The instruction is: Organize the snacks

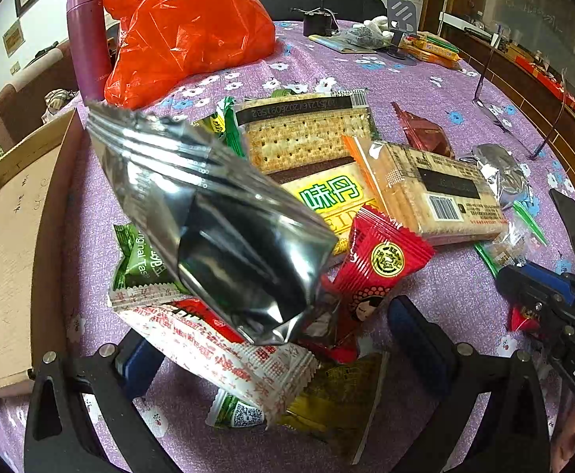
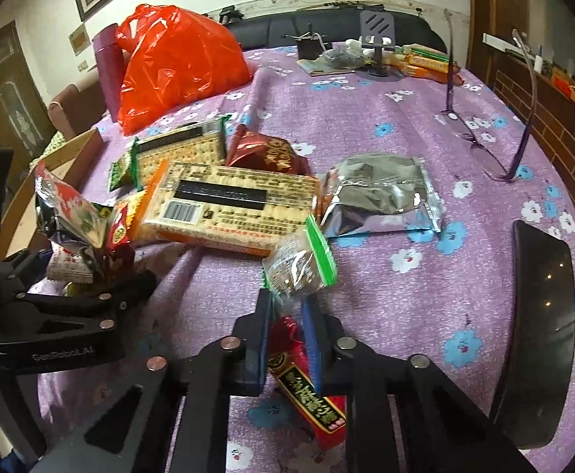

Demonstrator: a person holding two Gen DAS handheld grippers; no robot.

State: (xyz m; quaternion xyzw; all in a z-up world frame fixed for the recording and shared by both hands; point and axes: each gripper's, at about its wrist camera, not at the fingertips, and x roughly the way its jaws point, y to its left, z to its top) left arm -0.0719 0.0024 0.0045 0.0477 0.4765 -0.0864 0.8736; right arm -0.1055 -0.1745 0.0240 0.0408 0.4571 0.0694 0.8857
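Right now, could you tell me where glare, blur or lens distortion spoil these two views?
Left wrist view: the silver foil packet mirrors bright glare and hides the snacks behind it; fisheye bends the cardboard box edge. Right wrist view: the green-edged clear packet near the right gripper looks smeared; the black phone curves at the rim.

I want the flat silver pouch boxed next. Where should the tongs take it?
Take the flat silver pouch by its crimped right-hand end seam, coming in low from the right. That seam is thin and sticks out free, while the cracker pack crowds its left end.
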